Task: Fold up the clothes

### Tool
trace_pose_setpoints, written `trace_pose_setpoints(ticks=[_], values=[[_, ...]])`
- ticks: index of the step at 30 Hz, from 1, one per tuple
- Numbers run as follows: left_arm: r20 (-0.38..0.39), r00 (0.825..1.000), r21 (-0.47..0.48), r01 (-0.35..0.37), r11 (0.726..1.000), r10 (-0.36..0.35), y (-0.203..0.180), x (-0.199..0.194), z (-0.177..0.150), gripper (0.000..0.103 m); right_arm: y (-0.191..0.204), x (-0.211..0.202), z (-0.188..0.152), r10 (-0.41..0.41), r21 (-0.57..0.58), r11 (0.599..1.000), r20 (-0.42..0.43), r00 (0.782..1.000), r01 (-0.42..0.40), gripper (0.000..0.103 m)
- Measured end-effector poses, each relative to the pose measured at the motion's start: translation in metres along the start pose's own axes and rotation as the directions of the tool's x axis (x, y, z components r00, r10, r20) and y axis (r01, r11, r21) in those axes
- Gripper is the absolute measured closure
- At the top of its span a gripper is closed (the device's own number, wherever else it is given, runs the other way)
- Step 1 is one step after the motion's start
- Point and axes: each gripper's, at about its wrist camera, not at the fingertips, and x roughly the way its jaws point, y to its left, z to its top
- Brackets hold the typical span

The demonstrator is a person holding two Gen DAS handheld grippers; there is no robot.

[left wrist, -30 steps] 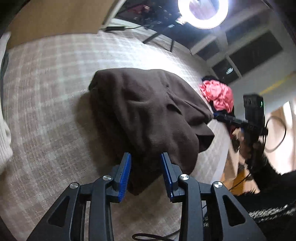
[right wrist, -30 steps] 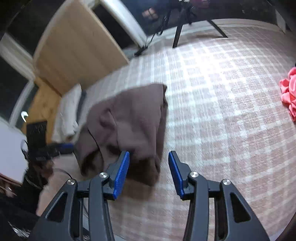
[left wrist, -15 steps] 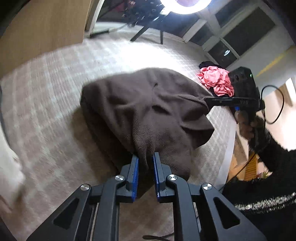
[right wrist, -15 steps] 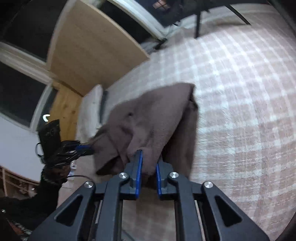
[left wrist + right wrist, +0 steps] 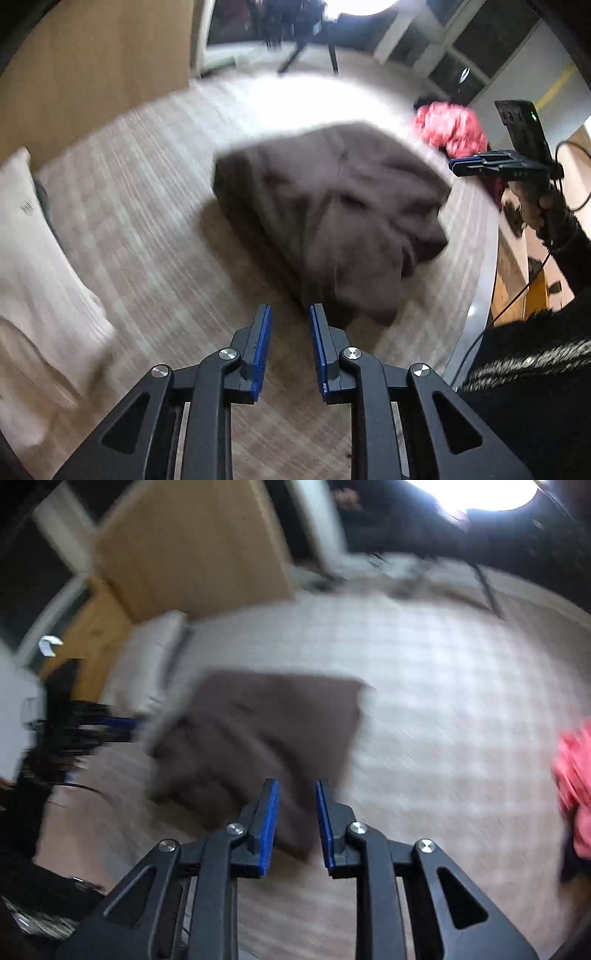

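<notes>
A dark brown garment (image 5: 332, 221) lies bunched on the plaid bed cover; it also shows in the right wrist view (image 5: 258, 738). My left gripper (image 5: 290, 314) is open and empty, held just short of the garment's near edge. My right gripper (image 5: 295, 790) is open and empty above the garment's near corner. In the left wrist view the right gripper (image 5: 480, 166) hangs beyond the garment's right side. In the right wrist view the left gripper (image 5: 110, 723) is at the garment's left. Both views are motion-blurred.
A pink garment (image 5: 450, 125) lies at the far right of the bed, also in the right wrist view (image 5: 576, 786). A white pillow (image 5: 37, 258) lies at the left. A wooden headboard (image 5: 92, 66) stands behind. The bed edge (image 5: 487, 277) runs along the right.
Both grippers were shut on the brown garment half a second ago; now both have opened, let it go and pulled back. The garment has dropped onto the bed.
</notes>
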Motion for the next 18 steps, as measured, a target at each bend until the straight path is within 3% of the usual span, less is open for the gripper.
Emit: trace_pose_setpoints(ticks=[2,4,6,9,15,18], values=[[0.026,1.000,-0.011,-0.009,1.000,0.009,0.012,0.002,0.015,0.084,0.039,0.026,0.012,0.068,-0.097,0.993,-0.022,0.997,-0.070,0.079],[0.031,0.999,-0.037,0.031,0.999,-0.030,0.026,0.014,0.032,0.084,0.074,0.053,0.016,0.120,-0.174,0.976,-0.063,0.991,-0.130,0.066],[0.036,0.997,-0.061,0.069,0.996,-0.067,0.041,0.026,0.049,0.083,0.107,0.077,0.006,0.138,-0.252,0.954,-0.114,0.984,-0.163,0.063],[0.026,0.997,-0.087,0.081,0.993,-0.078,0.059,0.044,0.065,0.081,0.141,0.100,-0.013,0.042,-0.403,0.911,-0.129,0.991,-0.091,0.063],[-0.033,0.996,-0.054,0.078,0.995,-0.080,0.070,0.072,0.087,0.081,0.179,0.123,-0.028,-0.101,-0.602,0.796,-0.027,0.994,0.065,0.063],[-0.045,0.995,-0.015,0.089,0.996,-0.090,0.065,0.080,0.093,0.083,0.169,0.137,-0.031,-0.105,-0.589,0.807,-0.090,0.990,0.032,0.069]])
